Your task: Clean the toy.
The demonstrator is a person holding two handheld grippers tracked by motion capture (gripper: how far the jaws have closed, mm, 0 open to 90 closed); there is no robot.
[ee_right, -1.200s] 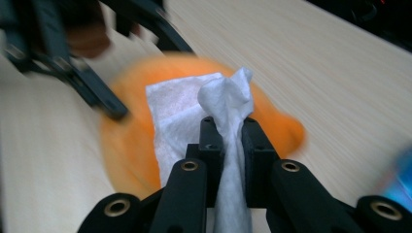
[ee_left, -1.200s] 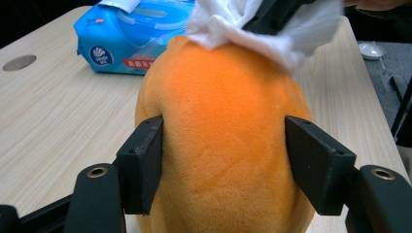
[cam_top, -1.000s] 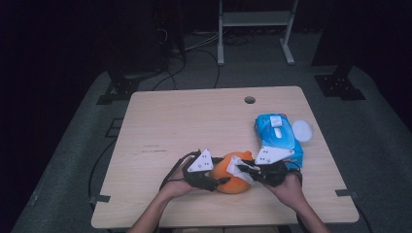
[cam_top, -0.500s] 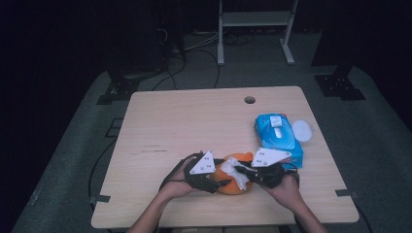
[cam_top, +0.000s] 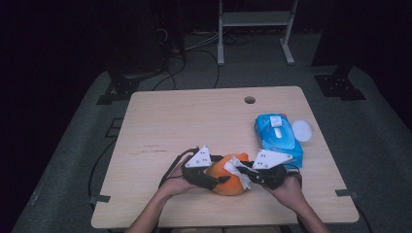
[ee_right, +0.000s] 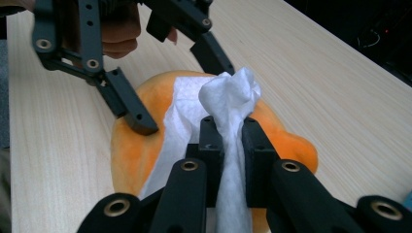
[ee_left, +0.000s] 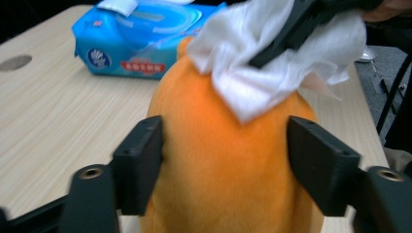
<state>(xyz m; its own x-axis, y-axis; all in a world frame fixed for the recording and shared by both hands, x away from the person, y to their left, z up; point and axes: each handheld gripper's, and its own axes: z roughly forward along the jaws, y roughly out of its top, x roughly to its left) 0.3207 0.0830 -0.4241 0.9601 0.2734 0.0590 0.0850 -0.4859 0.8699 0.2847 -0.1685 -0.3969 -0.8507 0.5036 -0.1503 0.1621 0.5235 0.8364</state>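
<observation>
A round orange soft thing [cam_top: 228, 188] lies on the table near the front edge. My left gripper [cam_top: 219, 178] comes in from the left, and its two black jaws press on the orange thing's [ee_left: 218, 145] sides. A crumpled white wipe [ee_right: 231, 97] lies over the top of the orange thing [ee_right: 286, 141]. My right gripper [ee_right: 228, 141] is shut on that wipe, pinching it into a tuft between its pads. In the high view the right gripper [cam_top: 245, 171] reaches in from the right with the wipe [cam_top: 238, 164] against the orange thing.
A blue pack of wet wipes [cam_top: 279, 136] lies at the right of the wooden table [cam_top: 194, 121], with a white round lid [cam_top: 302, 130] beside it. A cable hole [cam_top: 249, 100] sits near the far edge. Dark floor and stands surround the table.
</observation>
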